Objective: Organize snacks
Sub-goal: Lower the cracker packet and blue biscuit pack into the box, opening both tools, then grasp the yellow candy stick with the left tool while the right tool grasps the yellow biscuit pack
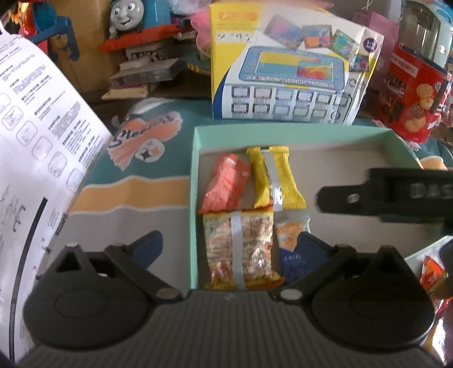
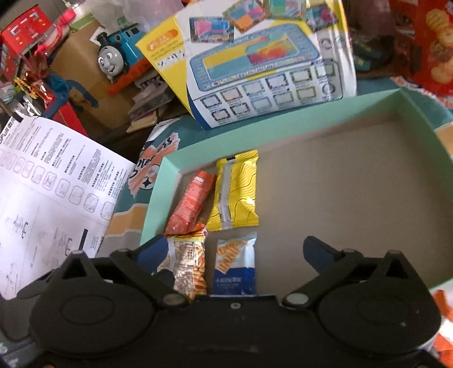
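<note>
Left wrist view: the left gripper (image 1: pixel 228 249) hangs over the near left corner of the mint tray (image 1: pixel 195 198), its jaws spread wide, with nothing pressed between the pads. One blue fingertip sits outside the tray's left wall, over the patterned cloth (image 1: pixel 141 181); the other lies over the blue packet (image 1: pixel 294 249) inside the tray. Four snacks lie in the tray's left end, in two rows. In the far row the orange packet (image 1: pixel 226 184) is next to the left wall, and the yellow packet (image 1: pixel 276 178) is just beside it. In the near row the noodle packet (image 1: pixel 240 246) lies against the left wall, touching the orange packet's near end, and the blue packet is to its right. The rest of the tray floor is bare. The right gripper's black finger (image 1: pixel 354 198) reaches in over the tray from the right edge.

Right wrist view: the right gripper (image 2: pixel 235 252) is also wide apart and holds nothing; the blue packet (image 2: pixel 236 263) and noodle packet (image 2: pixel 187 266) show between its fingers, untouched as far as can be seen. Orange packet (image 2: pixel 192 203) and yellow packet (image 2: pixel 236 192) lie beyond them in the tray (image 2: pixel 158 198).

Behind the tray stand a toy tablet box (image 1: pixel 288 73) and, further left, a blue toy train (image 1: pixel 133 19). A red biscuit tin (image 1: pixel 410 96) is behind the tray's right corner. A white printed sheet (image 1: pixel 42 127) stands left of the tray.
</note>
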Motion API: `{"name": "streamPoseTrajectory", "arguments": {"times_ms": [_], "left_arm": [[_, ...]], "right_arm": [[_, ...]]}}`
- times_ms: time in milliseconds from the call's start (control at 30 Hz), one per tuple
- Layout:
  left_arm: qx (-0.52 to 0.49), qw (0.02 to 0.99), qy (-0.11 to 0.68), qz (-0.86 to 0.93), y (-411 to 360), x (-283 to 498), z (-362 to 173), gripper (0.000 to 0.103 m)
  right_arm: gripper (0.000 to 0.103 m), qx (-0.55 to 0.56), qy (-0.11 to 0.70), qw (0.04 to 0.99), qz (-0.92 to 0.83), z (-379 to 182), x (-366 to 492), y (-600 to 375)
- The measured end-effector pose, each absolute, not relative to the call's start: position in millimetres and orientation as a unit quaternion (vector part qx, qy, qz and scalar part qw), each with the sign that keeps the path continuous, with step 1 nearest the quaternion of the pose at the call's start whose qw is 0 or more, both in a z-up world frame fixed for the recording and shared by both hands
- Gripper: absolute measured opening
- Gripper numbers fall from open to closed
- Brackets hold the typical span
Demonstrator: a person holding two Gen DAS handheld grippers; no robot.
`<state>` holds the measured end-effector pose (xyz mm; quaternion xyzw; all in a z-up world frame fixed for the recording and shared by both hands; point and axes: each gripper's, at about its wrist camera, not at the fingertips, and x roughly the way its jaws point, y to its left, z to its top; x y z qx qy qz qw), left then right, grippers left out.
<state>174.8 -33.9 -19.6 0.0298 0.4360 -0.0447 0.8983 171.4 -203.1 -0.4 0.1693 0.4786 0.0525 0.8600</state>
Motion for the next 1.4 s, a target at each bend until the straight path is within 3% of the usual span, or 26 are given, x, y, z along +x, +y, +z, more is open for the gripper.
{"name": "streamPoseTrajectory", "arguments": {"times_ms": [567,1167,1200,1400], "left_arm": [[0.055,0.886,0.450,-0.093,-67.3,102.9,-7.3,0.103],[0.193,0.852,0.446,-0.194,-175.4,59.1,-36.3,0.103],[0.195,0.852,0.445,-0.195,-179.4,58.9,-37.5,0.102],[0.185,0.844,0.453,-0.220,-187.7,64.3,-44.0,0.070]], "right_arm": [[0.103,0.159,0.433,0.887,0.000,53.3,63.6,-263.2],[0.103,0.256,0.425,0.864,-0.084,12.8,-23.9,-351.9],[0.103,0.261,0.424,0.863,-0.088,10.2,-27.9,-356.3],[0.103,0.274,0.425,0.857,-0.101,-8.9,-58.6,-369.1]]}}
